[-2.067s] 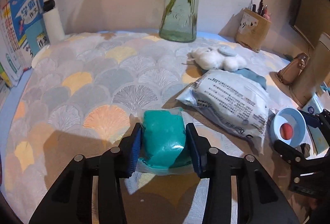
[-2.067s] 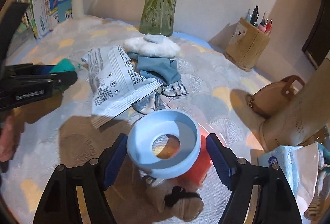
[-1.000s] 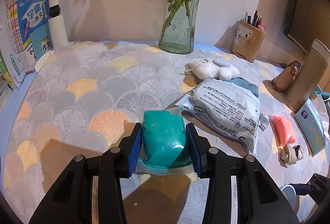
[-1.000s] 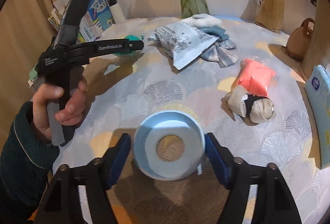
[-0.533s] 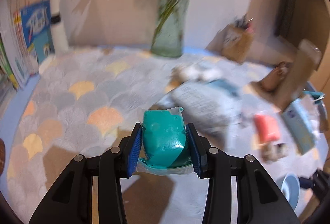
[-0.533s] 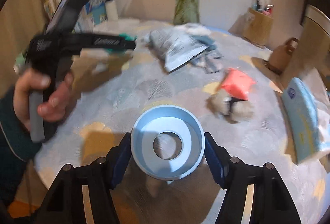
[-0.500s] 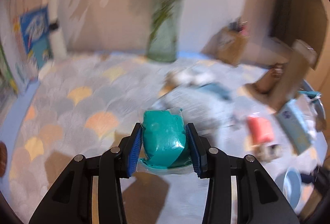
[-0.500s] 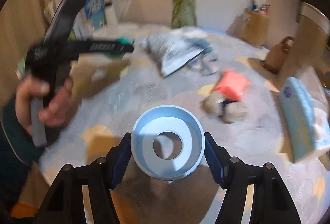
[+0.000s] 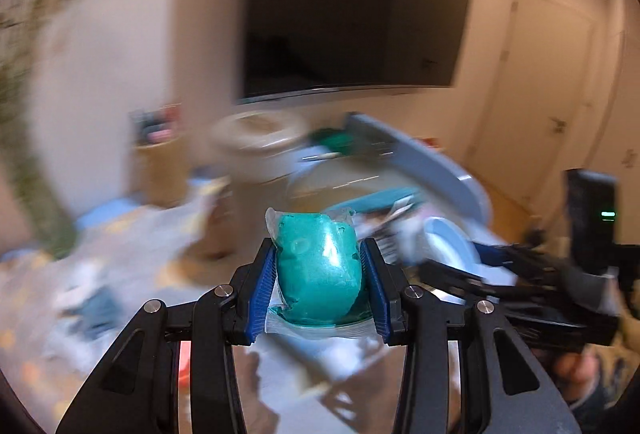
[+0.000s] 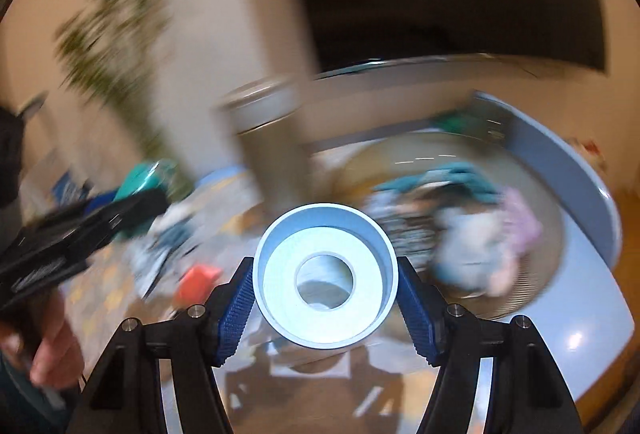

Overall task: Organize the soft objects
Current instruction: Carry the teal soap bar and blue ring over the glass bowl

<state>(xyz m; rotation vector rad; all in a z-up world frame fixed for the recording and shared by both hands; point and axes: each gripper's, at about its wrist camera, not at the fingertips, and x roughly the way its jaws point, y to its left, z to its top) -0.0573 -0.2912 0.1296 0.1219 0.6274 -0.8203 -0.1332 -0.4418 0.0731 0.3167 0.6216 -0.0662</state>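
- The teal putty pack (image 9: 318,266) is a squishy blob sealed in clear plastic, glossy with small dents, and the wrapper's flat edge sticks out below it.
- It's up off the surface, pinched between the blue pads of the left gripper (image 9: 319,284), which is clamped tight on both sides of it.
- The right gripper (image 10: 326,288) is clenched around a pale blue ring-shaped cup (image 10: 326,274), open end facing the camera, hole in the middle.
- Left wrist view catches the right gripper (image 9: 472,274) off to the side with that cup (image 9: 450,244), plus a big dark screen (image 9: 352,10) on the wall.
- Right wrist view shows the left gripper (image 10: 132,200) from the side with the teal pack (image 10: 138,180) poking out, and a round grey-blue basket (image 10: 576,194) with a jumble of soft stuff (image 10: 472,234) in it.
- Everything in the background is badly motion-blurred in both views.
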